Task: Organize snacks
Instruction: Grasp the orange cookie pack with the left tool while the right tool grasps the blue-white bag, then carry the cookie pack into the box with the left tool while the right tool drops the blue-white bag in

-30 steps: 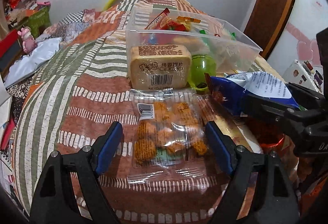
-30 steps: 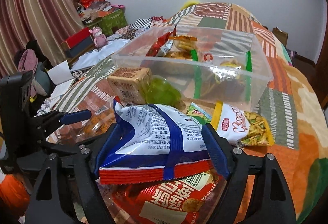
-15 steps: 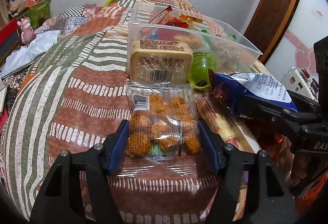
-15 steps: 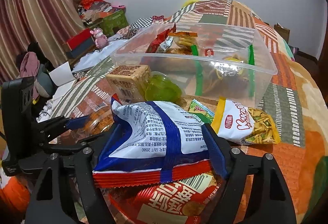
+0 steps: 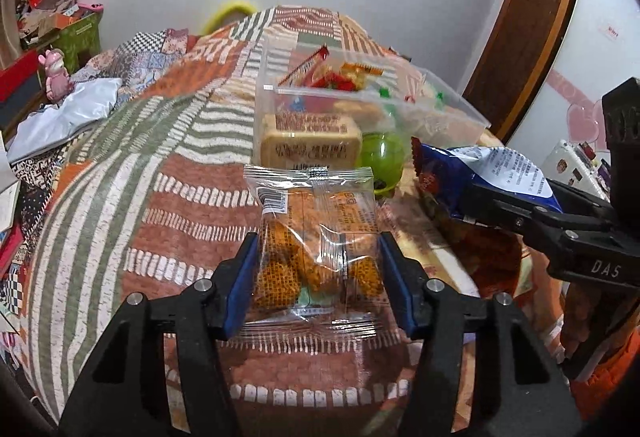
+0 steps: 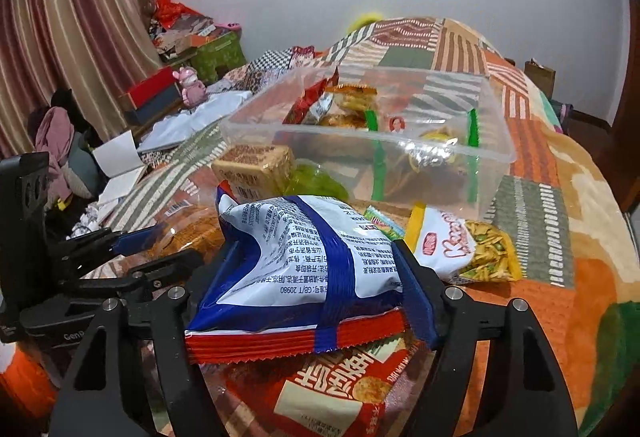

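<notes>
A clear packet of orange snack pieces (image 5: pixel 312 205) sits between the blue pads of my left gripper (image 5: pixel 319 249), just above the patchwork bedspread (image 5: pixel 168 197). The jaws are closing and both pads press its sides. My right gripper (image 6: pixel 316 257) holds a puffy blue-and-white bag (image 6: pixel 304 237) above a red bag (image 6: pixel 332 389); its jaws are also closing a little. In the left wrist view that bag (image 5: pixel 500 165) appears at the right. Behind stands a clear plastic bin (image 6: pixel 492 141) with several snacks inside.
A tan biscuit box (image 5: pixel 310 145) and a green round pack (image 5: pixel 382 157) lean against the bin's near wall. A white-and-yellow snack bag (image 6: pixel 460 249) lies right of the blue bag. Boxes, a pink toy (image 6: pixel 192 85) and clutter line the left side.
The left jaws have narrowed from wide open onto the clear packet, and the packet has risen slightly from the bedspread. The right gripper has tightened a little on the blue-and-white bag without moving.
</notes>
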A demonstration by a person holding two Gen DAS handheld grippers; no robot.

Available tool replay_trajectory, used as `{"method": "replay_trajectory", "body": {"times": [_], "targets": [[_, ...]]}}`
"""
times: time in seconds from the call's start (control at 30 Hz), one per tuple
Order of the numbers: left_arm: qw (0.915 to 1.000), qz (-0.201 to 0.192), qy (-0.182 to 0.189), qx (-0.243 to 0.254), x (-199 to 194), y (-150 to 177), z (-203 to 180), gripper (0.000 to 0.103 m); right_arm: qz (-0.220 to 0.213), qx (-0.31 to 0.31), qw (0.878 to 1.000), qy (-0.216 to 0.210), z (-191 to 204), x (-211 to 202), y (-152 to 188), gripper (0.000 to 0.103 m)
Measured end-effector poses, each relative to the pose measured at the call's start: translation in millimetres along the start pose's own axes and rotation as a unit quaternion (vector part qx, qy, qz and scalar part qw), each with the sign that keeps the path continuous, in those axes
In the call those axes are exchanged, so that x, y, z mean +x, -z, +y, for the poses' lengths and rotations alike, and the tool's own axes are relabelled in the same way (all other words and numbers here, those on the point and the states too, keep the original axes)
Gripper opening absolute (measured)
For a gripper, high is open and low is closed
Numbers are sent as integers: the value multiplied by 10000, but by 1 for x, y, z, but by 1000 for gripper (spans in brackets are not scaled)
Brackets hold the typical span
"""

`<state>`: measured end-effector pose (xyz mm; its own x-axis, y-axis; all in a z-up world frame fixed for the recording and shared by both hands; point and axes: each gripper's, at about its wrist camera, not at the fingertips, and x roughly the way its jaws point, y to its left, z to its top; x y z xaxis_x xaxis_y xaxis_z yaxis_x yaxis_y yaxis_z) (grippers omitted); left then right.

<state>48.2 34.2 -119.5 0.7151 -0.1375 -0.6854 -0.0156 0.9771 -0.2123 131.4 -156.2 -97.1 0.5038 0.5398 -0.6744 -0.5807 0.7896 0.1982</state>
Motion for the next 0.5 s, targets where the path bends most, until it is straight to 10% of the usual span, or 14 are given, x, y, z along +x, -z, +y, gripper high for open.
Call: {"method": "replay_trajectory", "body": {"times": [0.5], "targets": [[9985,-524,101,144,-19,-40,-16,56,-637,154,9975,263,-17,-27,-28,71]]}}
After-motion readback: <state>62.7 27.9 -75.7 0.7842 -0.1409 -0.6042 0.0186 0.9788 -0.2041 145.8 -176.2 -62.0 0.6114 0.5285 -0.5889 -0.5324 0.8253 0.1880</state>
